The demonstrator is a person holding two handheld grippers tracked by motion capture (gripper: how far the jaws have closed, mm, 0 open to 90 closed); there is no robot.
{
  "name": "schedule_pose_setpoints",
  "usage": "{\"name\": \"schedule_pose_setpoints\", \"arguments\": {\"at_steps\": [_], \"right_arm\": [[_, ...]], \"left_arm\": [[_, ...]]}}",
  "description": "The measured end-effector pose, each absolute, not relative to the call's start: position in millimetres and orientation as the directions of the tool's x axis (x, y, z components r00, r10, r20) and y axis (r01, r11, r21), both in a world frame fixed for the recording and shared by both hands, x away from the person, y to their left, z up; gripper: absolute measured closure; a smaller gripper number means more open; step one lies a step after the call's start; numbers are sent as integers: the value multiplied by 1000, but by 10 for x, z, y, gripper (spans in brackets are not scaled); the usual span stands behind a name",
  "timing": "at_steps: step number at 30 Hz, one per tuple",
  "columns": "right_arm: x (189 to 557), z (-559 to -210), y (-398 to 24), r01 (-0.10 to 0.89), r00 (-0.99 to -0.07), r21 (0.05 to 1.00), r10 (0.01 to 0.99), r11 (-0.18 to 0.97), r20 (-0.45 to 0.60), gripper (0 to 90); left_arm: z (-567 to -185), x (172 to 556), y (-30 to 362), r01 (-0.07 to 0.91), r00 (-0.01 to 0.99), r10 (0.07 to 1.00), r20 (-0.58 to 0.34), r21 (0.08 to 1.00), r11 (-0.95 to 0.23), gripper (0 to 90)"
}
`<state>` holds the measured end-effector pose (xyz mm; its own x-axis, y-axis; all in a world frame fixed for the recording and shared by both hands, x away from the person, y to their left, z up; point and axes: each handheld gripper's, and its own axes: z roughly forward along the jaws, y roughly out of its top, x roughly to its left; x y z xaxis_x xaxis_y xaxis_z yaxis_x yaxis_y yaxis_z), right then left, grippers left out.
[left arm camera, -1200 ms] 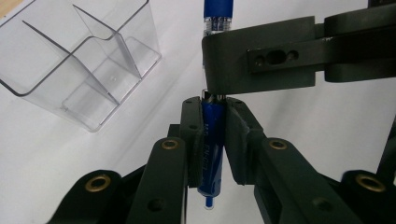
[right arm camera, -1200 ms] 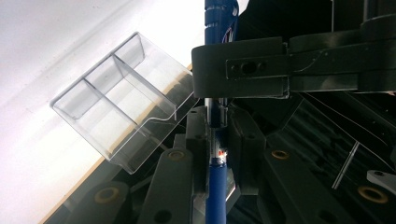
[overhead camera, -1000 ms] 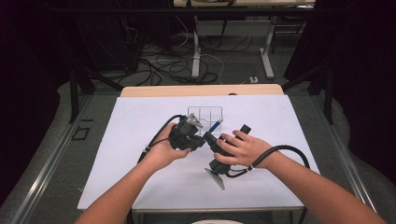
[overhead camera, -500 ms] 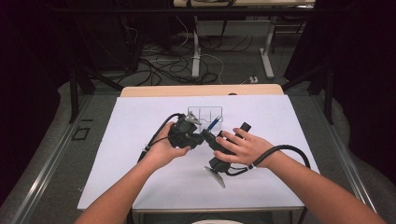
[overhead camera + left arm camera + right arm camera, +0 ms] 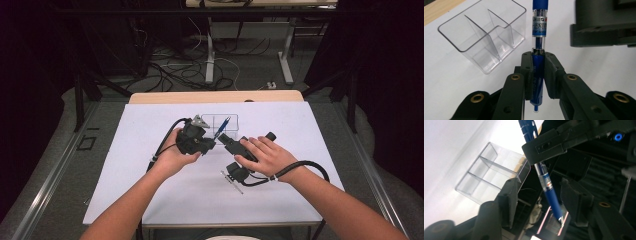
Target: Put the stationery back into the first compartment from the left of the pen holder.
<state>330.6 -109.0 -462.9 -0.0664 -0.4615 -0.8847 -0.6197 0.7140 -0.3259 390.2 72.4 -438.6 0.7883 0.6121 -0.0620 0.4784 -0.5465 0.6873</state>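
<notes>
Counter (image 5: 150, 200): it is lying white under both your forearms, carrying everything you are working with.
Organizer (image 5: 482, 35): the clear divided box is sitting upright on the counter, just beyond your two tools, its compartments holding nothing.
Left tool (image 5: 537, 72): you are clenching it on the pen's blue grip, jaws pressing both sides.
Right tool (image 5: 544, 195): you are holding it released, jaws standing apart on either side of the pen without touching it.
Pen (image 5: 538, 50): it is riding in your left tool above the counter, its length tilting toward the organizer (image 5: 220, 121) and passing between the right tool's jaws.
</notes>
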Motion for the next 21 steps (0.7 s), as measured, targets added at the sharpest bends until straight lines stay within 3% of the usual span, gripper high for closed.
{"name": "schedule_pose_setpoints", "arguments": {"at_steps": [3,10,16,21], "right_arm": [[3286,-4656,-1143,-576,-197,-166,-333,800,-922,434],[3313,-4676,-1145,-488,-419,147,-83,860,-904,364],[3339,-4697,-1162,-293,-651,464,181,836,-737,284],[3371,-4669,-1206,-177,-733,584,290,793,-616,199]], "left_arm": [[-4376,3929,750,485,775,628,-68,700,-523,796],[-4342,3989,789,478,754,651,-83,750,-458,795],[-4302,4044,828,467,738,668,-95,787,-403,796],[-4282,4089,847,449,732,674,-100,815,-367,796]]}}
